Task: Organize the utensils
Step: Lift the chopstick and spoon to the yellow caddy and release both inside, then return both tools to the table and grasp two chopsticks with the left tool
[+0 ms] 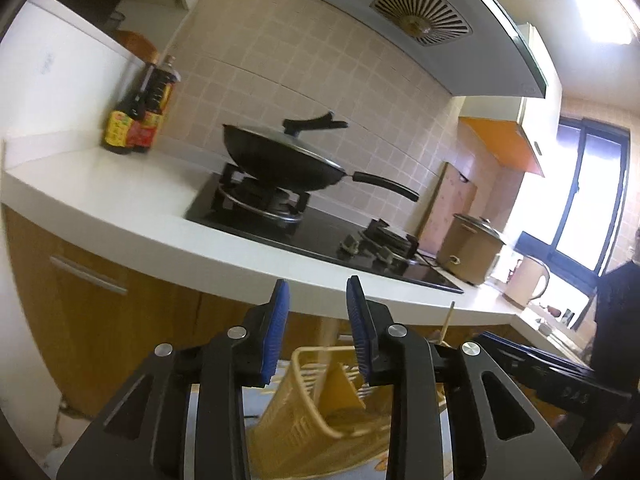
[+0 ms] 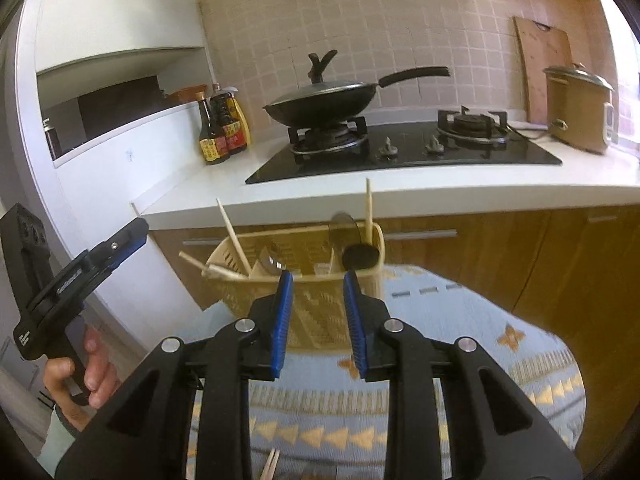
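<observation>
A yellow slotted utensil basket [image 2: 304,300] stands on a blue patterned cloth [image 2: 480,340]. It holds pale chopsticks [image 2: 234,236] leaning in its left end, one upright chopstick [image 2: 369,212] at its right end, and dark spoons [image 2: 360,256]. My right gripper [image 2: 318,276] is open just in front of the basket, nothing between its blue pads. My left gripper [image 1: 318,284] hangs open above the basket [image 1: 296,404]. A blurred pale stick [image 1: 330,336] shows in the gap below its pads, lower end in the basket. A hand [image 2: 80,372] holds the left gripper [image 2: 138,232] left of the basket.
Behind the basket runs a white counter [image 2: 400,196] with a gas hob [image 2: 400,156], a lidded black wok [image 2: 324,100], sauce bottles [image 2: 220,128], a rice cooker [image 2: 576,112] and a cutting board [image 2: 544,68]. Wooden cabinets [image 2: 520,260] stand below. A pair of chopsticks [image 2: 270,466] lies on the cloth's near edge.
</observation>
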A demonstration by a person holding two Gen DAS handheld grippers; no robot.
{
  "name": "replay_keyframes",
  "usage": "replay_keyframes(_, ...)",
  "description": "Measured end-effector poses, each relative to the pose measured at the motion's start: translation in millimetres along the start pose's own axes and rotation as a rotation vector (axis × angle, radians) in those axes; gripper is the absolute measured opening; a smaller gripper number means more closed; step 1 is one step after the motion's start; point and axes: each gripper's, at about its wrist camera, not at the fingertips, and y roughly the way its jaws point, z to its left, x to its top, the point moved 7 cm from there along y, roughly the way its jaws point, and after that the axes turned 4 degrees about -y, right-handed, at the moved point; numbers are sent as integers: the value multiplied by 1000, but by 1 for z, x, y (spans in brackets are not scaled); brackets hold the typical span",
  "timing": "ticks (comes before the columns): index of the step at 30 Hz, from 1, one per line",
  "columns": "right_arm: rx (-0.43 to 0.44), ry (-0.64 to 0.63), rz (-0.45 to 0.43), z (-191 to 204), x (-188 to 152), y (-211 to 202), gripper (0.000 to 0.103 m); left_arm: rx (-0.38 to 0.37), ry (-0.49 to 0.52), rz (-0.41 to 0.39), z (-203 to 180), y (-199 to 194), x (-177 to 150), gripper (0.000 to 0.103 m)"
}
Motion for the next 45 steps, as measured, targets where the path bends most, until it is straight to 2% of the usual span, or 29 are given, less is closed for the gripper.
replay_keyframes(5,-26,25,113,-9,-49,-15,24,7,-14,6,0,-28,0,29)
replay_keyframes(7,-38,27,184,-11,-74,-12,24,10,-2,8,-4,-42,-1,37)
replay_keyframes(11,-76,43,322,-16,-124,-5,24,2,37,34,-21,-70,-10,40)
replay_keyframes(13,-73,59,380,-15,-150,-6,24,4,63,59,-31,-80,-18,46)
replay_keyframes(16,-75,70,440,-13,-174,-5,24,5,107,136,-46,-92,-42,51)
replay_keyframes(19,-84,79,484,-12,-194,-7,24,13,133,283,-56,-96,-86,52)
replay_keyframes(25,-85,114,504,-15,-198,-17,24,61,147,564,-55,-98,-174,50)
replay_keyframes(28,-88,123,507,-17,-201,-20,24,72,123,681,-51,-99,-208,49)
replay_keyframes(30,-86,122,508,-16,-203,-21,24,85,121,723,-49,-101,-222,46)
replay_keyframes(38,-75,116,510,-13,-205,-21,24,134,208,844,-59,-110,-265,46)
replay_keyframes(42,-77,110,519,-13,-207,-24,23,205,310,834,-69,-104,-269,46)
replay_keyframes(45,-72,117,529,-11,-204,-22,23,247,374,832,-74,-102,-271,50)
